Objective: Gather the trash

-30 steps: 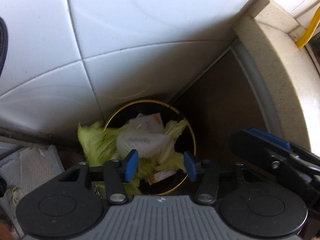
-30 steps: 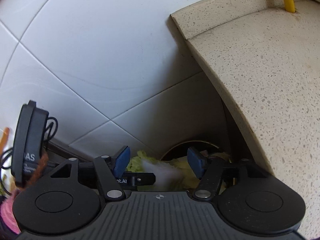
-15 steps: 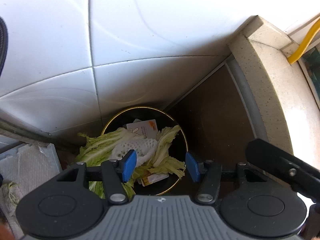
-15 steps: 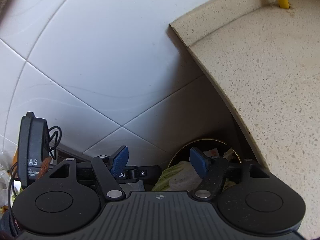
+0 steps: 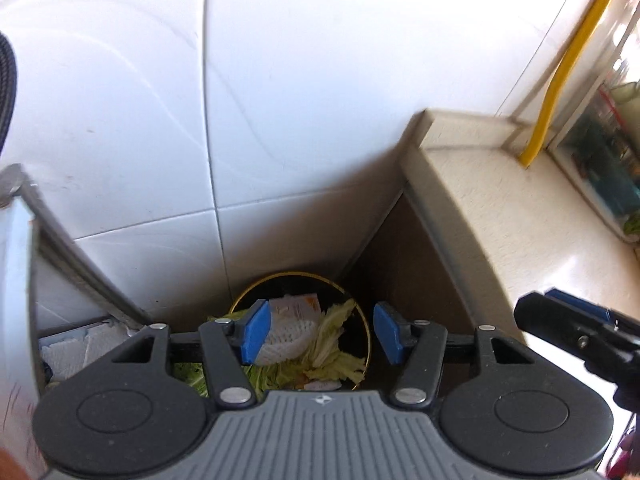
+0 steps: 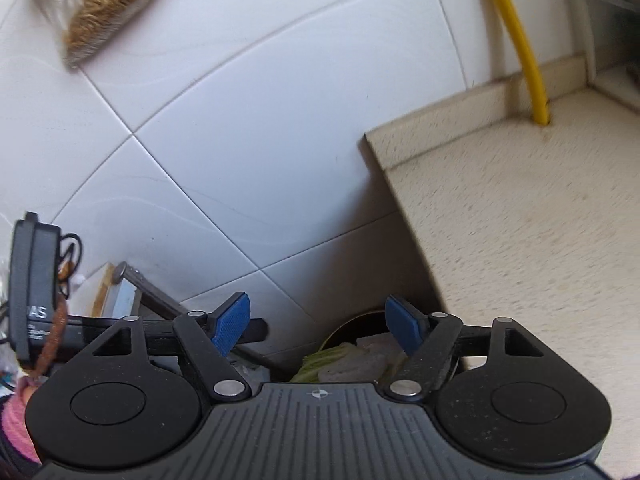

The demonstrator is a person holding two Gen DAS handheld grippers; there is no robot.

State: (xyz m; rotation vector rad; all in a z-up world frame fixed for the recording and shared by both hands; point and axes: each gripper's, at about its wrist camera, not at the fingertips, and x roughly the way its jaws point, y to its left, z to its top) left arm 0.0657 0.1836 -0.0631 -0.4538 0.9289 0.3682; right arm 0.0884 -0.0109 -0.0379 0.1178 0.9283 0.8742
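White glazed wall tiles [image 5: 280, 120] fill the upper half of the left wrist view, their grout lines crossing near the centre. At two o'clock a speckled beige counter [image 5: 520, 208] juts from the wall, with a low raised lip along its back edge. A yellow pipe [image 5: 560, 80] runs up the wall from the counter's rear corner at one o'clock. In the right wrist view, a clear bag of brownish dried strands [image 6: 108, 4] hangs at eleven o'clock. At nine o'clock a grey metal bar [image 5: 72, 256] slants down beside crumpled white paper [image 5: 76, 348] at eight o'clock.
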